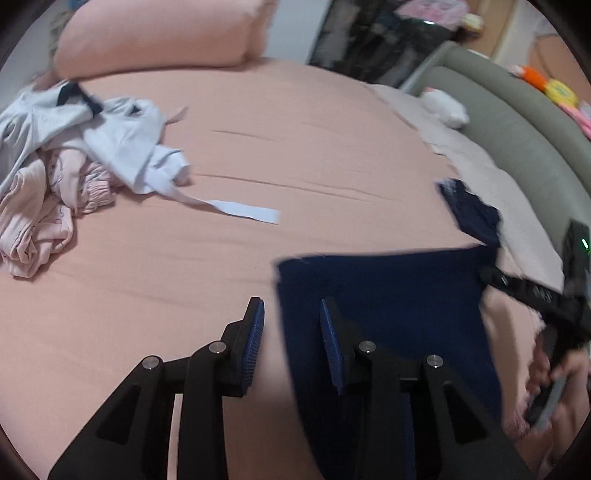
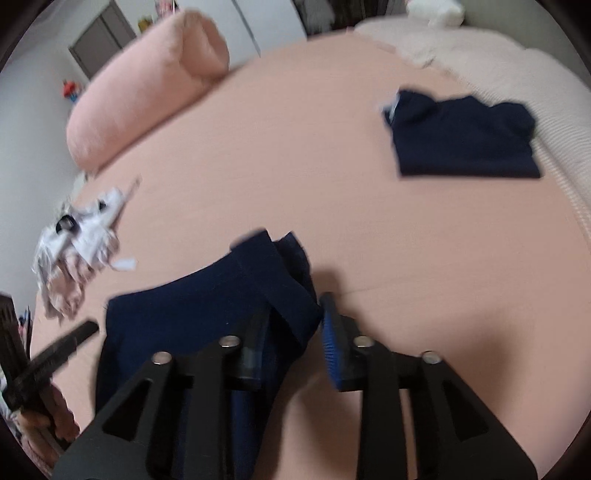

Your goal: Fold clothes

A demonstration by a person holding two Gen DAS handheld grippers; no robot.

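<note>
A navy garment point(image 1: 388, 295) lies spread on the pink bed point(image 1: 295, 147). My left gripper point(image 1: 293, 325) hovers open over its left edge, one finger above the sheet and the other above the cloth. In the right wrist view my right gripper point(image 2: 293, 332) is open, with a folded corner of the navy garment point(image 2: 184, 314) lying between its fingers. The right gripper point(image 1: 489, 276) also shows at the garment's right corner, held by a hand point(image 1: 554, 380). The left gripper point(image 2: 86, 329) appears at that view's lower left.
A folded navy piece point(image 2: 465, 136) lies near the bed's right side. A heap of pale blue and pink clothes point(image 1: 74, 155) sits at the left. A pink bolster point(image 1: 159, 33) lies at the back, and a pale blanket point(image 1: 480, 166), a white plush toy point(image 1: 447, 107) and a grey headboard point(image 1: 517, 122) are at the right.
</note>
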